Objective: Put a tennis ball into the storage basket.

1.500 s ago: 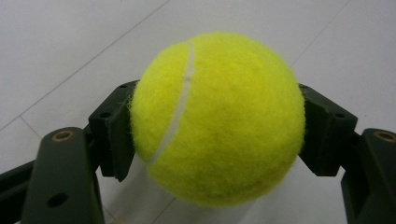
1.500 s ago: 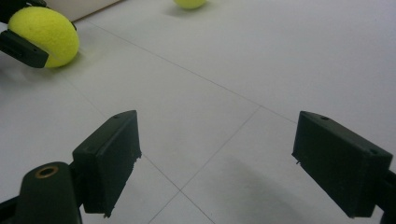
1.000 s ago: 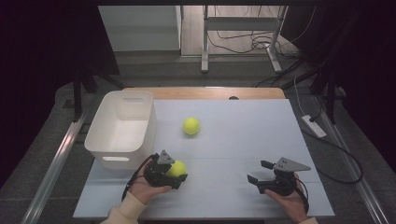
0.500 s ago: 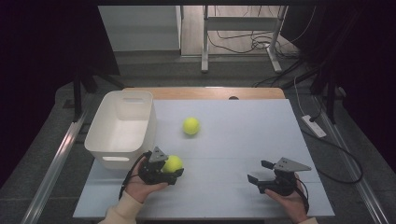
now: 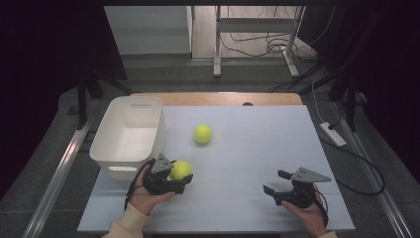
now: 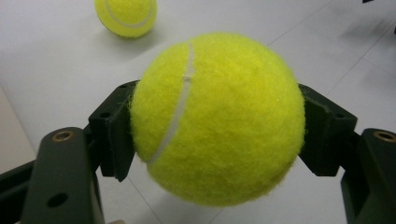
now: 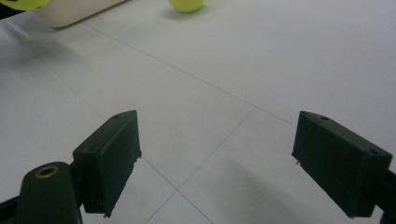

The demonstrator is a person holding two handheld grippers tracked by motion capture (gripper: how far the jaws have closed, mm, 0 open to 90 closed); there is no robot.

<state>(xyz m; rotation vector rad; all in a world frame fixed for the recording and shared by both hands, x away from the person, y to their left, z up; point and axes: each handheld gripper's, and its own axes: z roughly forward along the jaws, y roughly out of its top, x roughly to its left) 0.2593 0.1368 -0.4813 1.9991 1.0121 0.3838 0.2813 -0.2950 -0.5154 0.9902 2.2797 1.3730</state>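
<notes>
My left gripper (image 5: 181, 176) is shut on a yellow tennis ball (image 5: 181, 170) just off the near right corner of the white bin (image 5: 128, 137). Up close, that ball (image 6: 217, 119) sits squeezed between both black jaws, lifted a little above the table. A second tennis ball (image 5: 202, 134) lies loose at the table's middle, and it appears again at the top of the left gripper view (image 6: 126, 16) and the right gripper view (image 7: 187, 4). My right gripper (image 5: 277, 182) rests low at the front right, open, its jaws wide apart with nothing between them (image 7: 217, 154).
The white bin stands at the left of the white table (image 5: 257, 148), and a corner of it (image 7: 74, 14) shows in the right gripper view. A wooden strip (image 5: 218, 98) runs along the far edge. Cables and metal frame legs lie on the floor beyond.
My left gripper has carried the held ball leftward and a little away from me, closer to the bin. The right gripper and the loose ball have stayed put.
</notes>
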